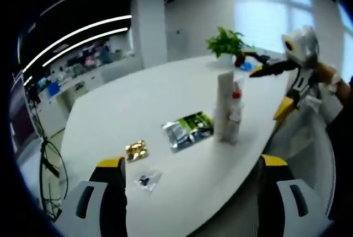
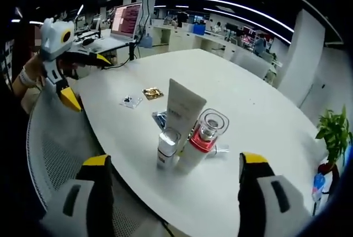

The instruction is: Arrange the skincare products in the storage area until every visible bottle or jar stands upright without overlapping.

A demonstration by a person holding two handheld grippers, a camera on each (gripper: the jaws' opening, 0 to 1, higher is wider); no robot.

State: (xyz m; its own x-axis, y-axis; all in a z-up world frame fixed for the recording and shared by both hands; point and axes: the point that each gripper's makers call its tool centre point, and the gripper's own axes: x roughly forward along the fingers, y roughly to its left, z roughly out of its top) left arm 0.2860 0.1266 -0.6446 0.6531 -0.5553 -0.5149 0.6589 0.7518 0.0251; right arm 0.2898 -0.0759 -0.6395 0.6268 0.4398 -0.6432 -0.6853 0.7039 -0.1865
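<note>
Products: white tube (image 2: pixel 182 110), red-collared bottle (image 2: pixel 201 138) and small white bottle (image 2: pixel 167 146) stand upright, clustered touching, near the white table's (image 2: pixel 265 121) edge
Left gripper (image 1: pixel 190 179): jaws spread, holding nothing, short of the cluster
Right gripper (image 2: pixel 174 184): jaws spread, empty, just before the bottles
Nearby: green packet (image 1: pixel 188 129), gold wrapper (image 1: pixel 136 150), potted plant (image 1: pixel 227 43)

The tall white tube (image 2: pixel 182 110) hides part of the green packet (image 2: pixel 160 119). The tiny clear bag (image 1: pixel 147 179) is blurry.
</note>
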